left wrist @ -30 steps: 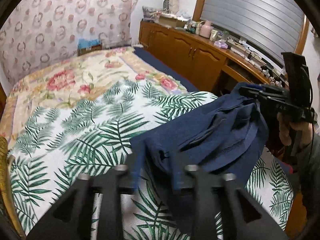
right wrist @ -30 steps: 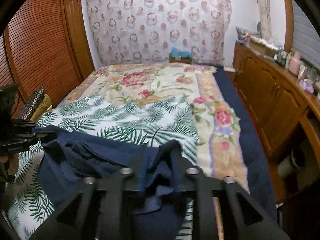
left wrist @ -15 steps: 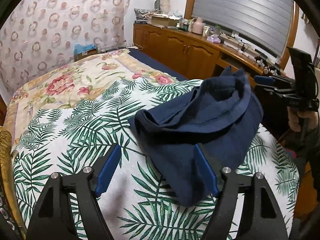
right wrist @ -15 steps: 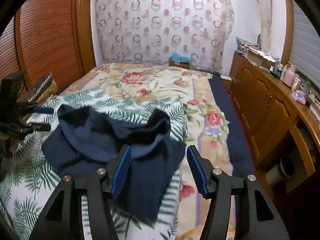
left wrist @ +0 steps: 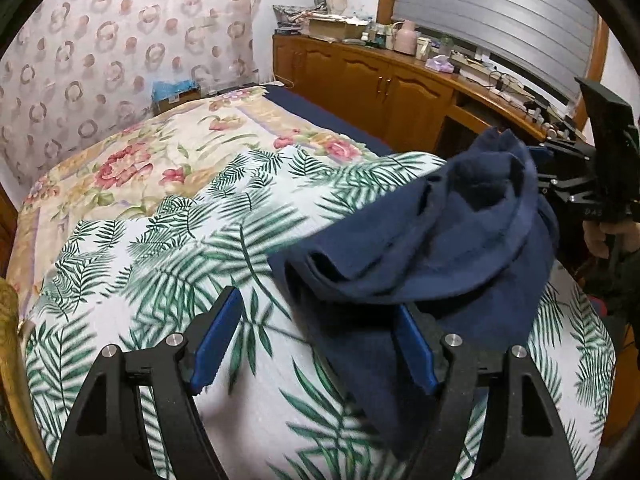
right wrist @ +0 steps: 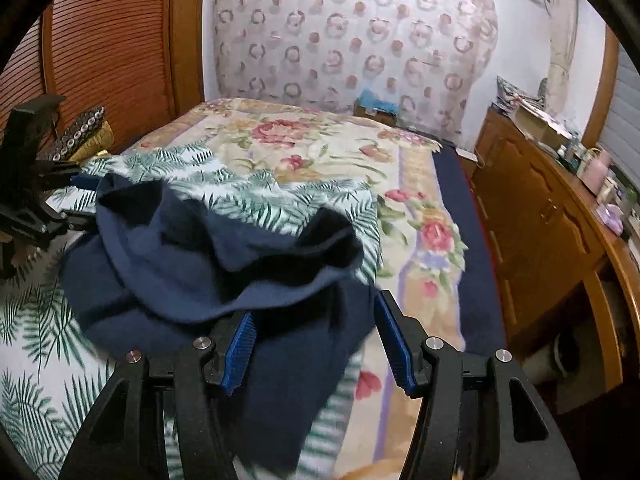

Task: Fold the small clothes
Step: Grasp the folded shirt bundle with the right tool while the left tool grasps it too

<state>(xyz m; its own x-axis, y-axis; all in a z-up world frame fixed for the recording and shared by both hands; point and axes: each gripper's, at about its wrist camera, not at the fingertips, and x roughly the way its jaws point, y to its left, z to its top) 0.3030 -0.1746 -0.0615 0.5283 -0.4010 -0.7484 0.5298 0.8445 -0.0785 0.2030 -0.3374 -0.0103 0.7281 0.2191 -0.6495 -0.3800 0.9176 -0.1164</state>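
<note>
A navy blue garment (left wrist: 440, 248) lies in a loose, rumpled heap on the palm-leaf bedspread (left wrist: 168, 264), near the bed's front corner. My left gripper (left wrist: 316, 344) stands open at its near-left edge; the cloth's hem reaches the right blue pad (left wrist: 414, 350), and the left pad is over bare bedspread. In the right wrist view the same garment (right wrist: 224, 264) spreads out in front of my right gripper (right wrist: 316, 344), which is open with cloth lying loose between its fingers, not pinched. Each gripper shows in the other's view: the right gripper (left wrist: 576, 184) behind the heap, the left gripper (right wrist: 36, 200) at its far-left side.
Wooden cabinets (right wrist: 532, 220) with a cluttered top run along the bed's right side. A slatted wooden door (right wrist: 100, 60) and a patterned cushion (right wrist: 80, 132) stand to the left. A ring-patterned curtain (left wrist: 100, 48) hangs behind the bed. A hand (left wrist: 600, 236) holds the right gripper.
A second ago both grippers were shut on the navy garment and held it up. Both have opened and let go, and the garment has dropped into a heap on the bed.
</note>
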